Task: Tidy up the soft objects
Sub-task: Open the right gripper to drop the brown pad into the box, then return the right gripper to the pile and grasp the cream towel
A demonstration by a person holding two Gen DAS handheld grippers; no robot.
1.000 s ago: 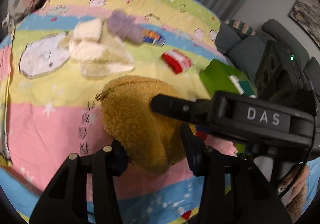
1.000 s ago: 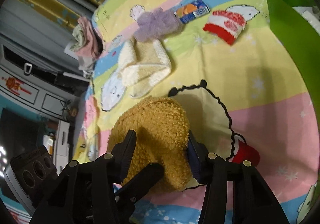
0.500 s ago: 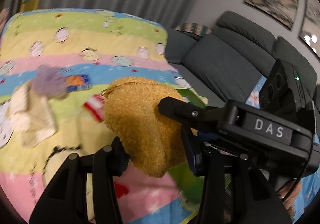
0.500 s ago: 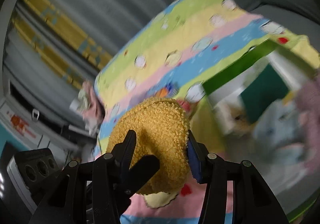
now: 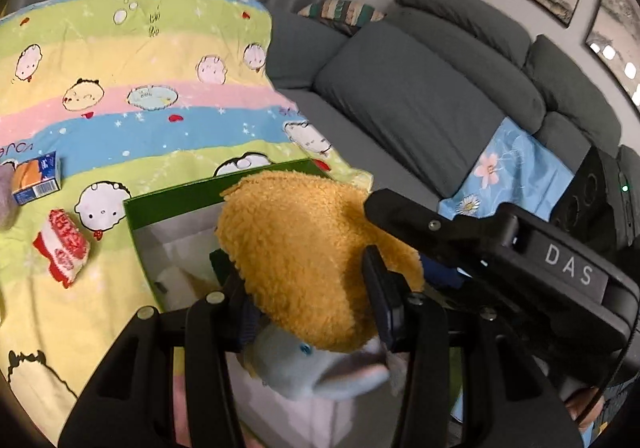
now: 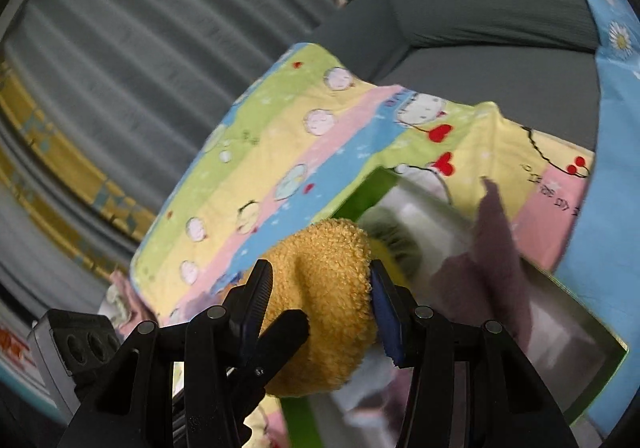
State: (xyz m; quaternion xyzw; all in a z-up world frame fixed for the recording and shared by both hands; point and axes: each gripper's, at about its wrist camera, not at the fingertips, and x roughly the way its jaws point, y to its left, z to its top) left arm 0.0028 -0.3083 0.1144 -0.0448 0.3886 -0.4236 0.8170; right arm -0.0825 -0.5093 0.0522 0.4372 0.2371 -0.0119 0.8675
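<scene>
**Plush over the box**

I have both grippers clamped on the yellow plush (image 5: 308,256): left gripper (image 5: 308,288) and right gripper (image 6: 320,300) each pinch it between their pads. Just below and ahead of them sits the open green box (image 5: 176,194), a grey toy (image 5: 316,368) inside.

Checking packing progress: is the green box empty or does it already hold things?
Not empty. Inside the green box a pale blue plush lies beneath the held yellow plush.
</scene>
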